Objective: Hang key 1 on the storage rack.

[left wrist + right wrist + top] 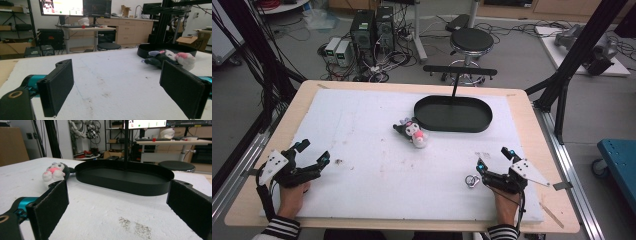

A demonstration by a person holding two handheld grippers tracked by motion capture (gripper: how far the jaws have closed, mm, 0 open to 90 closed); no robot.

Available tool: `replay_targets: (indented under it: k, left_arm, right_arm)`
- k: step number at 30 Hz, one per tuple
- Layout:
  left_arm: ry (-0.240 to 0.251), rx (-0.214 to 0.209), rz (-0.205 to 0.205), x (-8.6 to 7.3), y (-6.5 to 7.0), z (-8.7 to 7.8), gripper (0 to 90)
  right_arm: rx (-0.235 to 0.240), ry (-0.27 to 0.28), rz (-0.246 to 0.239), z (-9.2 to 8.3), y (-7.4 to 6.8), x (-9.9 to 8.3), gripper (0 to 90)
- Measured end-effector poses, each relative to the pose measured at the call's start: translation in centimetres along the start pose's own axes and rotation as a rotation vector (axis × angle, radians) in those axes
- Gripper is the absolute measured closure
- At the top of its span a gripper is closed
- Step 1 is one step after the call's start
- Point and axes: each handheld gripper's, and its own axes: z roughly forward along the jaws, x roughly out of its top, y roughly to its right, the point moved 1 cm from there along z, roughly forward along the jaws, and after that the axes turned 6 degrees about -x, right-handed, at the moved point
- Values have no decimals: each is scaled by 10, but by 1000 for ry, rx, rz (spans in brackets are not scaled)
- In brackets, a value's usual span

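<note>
From above, both grippers, left gripper point(314, 152) and right gripper point(492, 158), are resting spread and empty on the white foam-topped bench point(362, 130), while each gripper view is showing the small black-and-pink plush toy point(170, 58) lying untouched beside the black oval tray point(125, 178).

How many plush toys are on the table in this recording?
1. The plush toy lies on the white mat near the table's middle, just beside the black oval tray. Nothing seems hidden.

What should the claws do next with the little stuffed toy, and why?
Probably the right claw should reach forward to the plush toy. Both claws, including the left claw, rest open and empty at the near edge of the table, and the toy lies on the white mat just beside the black tray, not in it.
</note>
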Motion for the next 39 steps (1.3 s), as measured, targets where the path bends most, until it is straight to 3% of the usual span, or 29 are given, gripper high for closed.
replay_targets:
  k: [4,10,13,19,23,31,39]
  left_arm:
    - [3,1,-7,0,0,0,125]
    - [0,0,-1,0,0,0,125]
    - [1,2,-5,0,0,0,125]
    - [0,-1,-1,0,0,0,125]
    - [1,2,-5,0,0,0,125]
    - [1,0,-9,0,-1,0,125]
    - [1,1,-9,0,-1,0,125]
  right_arm:
    - [16,-4,-22,3,-1,13,33]
    - [60,-51,-65,9,-6,44,33]
    - [92,-92,-74,14,-9,65,33]
    - [143,-158,-104,26,-12,88,33]
    - [210,-233,-140,42,-18,107,33]
    - [284,-332,-222,67,-32,123,33]
    - [347,-424,-261,93,-47,133,34]
